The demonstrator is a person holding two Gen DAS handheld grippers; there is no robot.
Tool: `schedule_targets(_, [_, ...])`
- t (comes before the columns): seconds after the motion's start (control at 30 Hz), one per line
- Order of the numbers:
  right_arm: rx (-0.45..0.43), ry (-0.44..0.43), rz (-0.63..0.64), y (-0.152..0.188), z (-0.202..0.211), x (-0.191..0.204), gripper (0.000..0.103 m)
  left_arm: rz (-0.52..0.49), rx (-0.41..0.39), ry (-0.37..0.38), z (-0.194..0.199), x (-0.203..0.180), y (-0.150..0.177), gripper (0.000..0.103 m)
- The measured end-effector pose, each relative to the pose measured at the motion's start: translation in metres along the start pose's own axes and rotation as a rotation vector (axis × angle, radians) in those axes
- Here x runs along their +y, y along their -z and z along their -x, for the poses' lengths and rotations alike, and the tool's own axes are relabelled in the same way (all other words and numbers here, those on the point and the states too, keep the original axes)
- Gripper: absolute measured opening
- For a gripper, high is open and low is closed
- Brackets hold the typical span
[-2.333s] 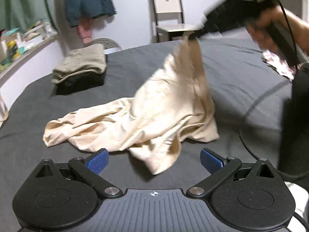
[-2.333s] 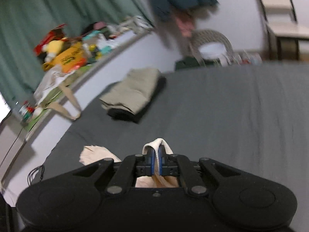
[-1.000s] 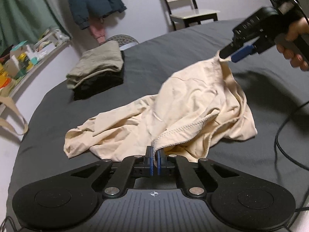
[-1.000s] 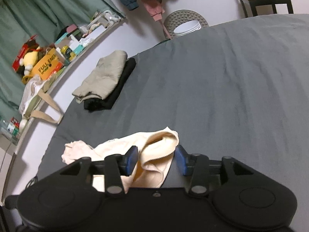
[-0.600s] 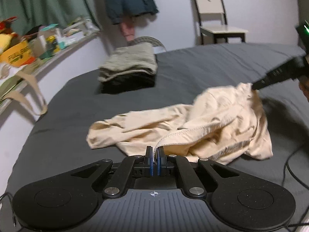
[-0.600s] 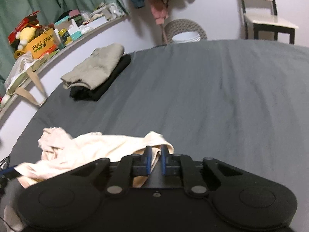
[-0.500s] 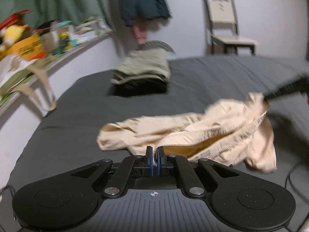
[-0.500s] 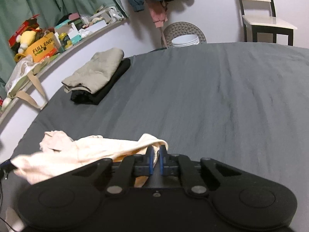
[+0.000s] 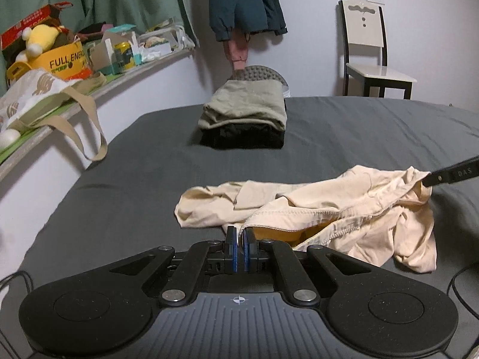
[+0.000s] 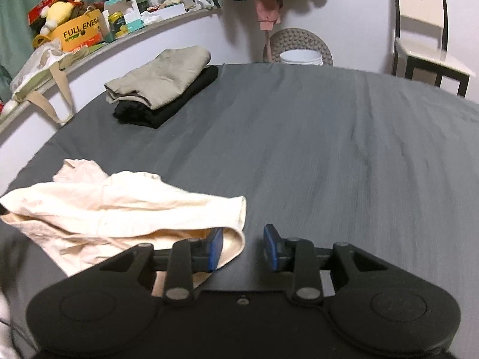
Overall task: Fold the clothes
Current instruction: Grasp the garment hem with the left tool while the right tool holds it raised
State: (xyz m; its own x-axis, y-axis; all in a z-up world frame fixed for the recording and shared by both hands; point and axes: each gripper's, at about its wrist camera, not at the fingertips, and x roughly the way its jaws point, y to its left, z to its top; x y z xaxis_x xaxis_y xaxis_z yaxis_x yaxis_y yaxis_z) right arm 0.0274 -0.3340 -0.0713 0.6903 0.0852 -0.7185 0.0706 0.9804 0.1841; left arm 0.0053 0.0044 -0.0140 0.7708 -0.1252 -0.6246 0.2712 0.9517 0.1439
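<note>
A crumpled cream garment (image 9: 329, 209) lies on the dark grey bed (image 9: 359, 125). My left gripper (image 9: 239, 243) is shut on its near hem, which rises from between the blue pads. In the same view the right gripper's black finger (image 9: 449, 175) touches the garment's far right edge. In the right wrist view my right gripper (image 10: 242, 248) stands open. The cream garment (image 10: 119, 209) spreads to its left, its hem curling around the left blue pad (image 10: 215, 248). Bare sheet shows between the pads.
A folded stack, olive on black (image 9: 244, 113), sits at the bed's far side, also seen as the stack (image 10: 161, 86). A cluttered shelf (image 9: 89, 59) with a hanging tote bag runs along the left wall. A chair (image 9: 368, 59) stands behind. A cable (image 9: 458, 287) lies near right.
My right gripper has opened and no longer pinches the garment's edge. The left gripper stays shut on the hem. The garment has sunk lower and flatter onto the bed.
</note>
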Motion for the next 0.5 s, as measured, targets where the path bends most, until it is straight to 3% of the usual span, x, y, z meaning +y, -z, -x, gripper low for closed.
schedule_targets(0.03, [0.000,-0.004,-0.002,0.000,-0.001,-0.001,0.013,0.004,0.001,0.000,0.000,0.001,0.001,0.004])
schedule_targets(0.1, [-0.008,-0.010,-0.011,0.000,-0.003,-0.003,0.004,0.014,0.001,-0.001,-0.002,0.003,0.003,0.004])
schedule_targets(0.3, [-0.127,-0.034,-0.051,-0.010,0.030,-0.009,0.003,0.062,-0.037,0.009,0.009,0.011,-0.006,0.004])
schedule_targets(0.5, [-0.245,-0.053,-0.041,-0.039,0.089,-0.017,0.003,0.080,-0.116,0.066,0.034,0.022,-0.059,0.004])
